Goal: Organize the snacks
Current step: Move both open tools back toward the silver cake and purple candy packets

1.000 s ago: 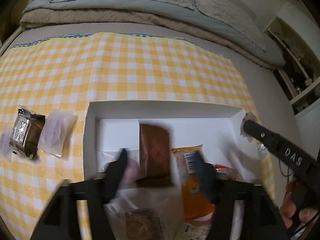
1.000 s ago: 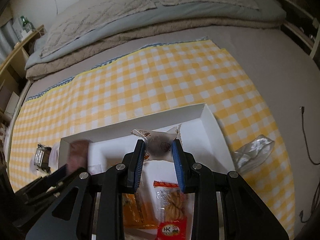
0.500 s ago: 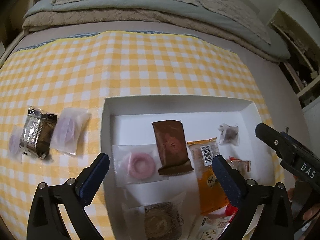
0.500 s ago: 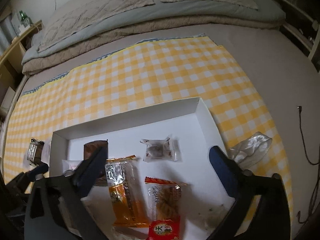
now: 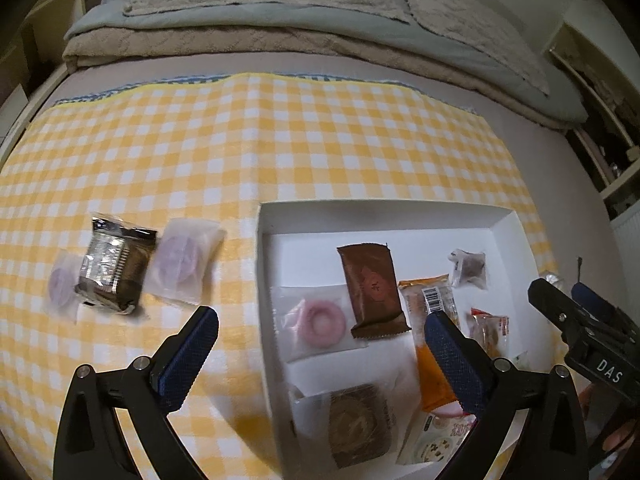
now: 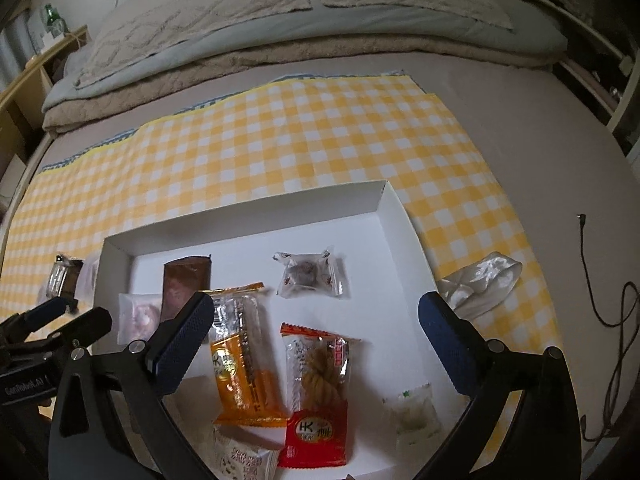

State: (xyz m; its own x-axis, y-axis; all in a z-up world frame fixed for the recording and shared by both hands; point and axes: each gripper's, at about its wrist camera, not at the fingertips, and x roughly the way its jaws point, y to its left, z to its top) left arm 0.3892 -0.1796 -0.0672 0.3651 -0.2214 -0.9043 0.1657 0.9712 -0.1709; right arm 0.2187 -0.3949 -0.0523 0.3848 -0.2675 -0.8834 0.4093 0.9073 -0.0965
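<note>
Both the left gripper and the right gripper are spread wide, having just been opening, with nothing gripped. The shallow white cardboard tray is seen on the yellow checked cloth, with a brown foil bar, a pink ring-shaped sweet in clear wrap and a small clear-wrapped dark sweet lying inside; a silver-brown packet lies outside, left of it.

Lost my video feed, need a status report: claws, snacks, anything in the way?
Both claws, left claw and right claw, open, nothing held. White tray holds most snacks; three packets wait outside on the checked cloth. Nothing in the way.
</note>
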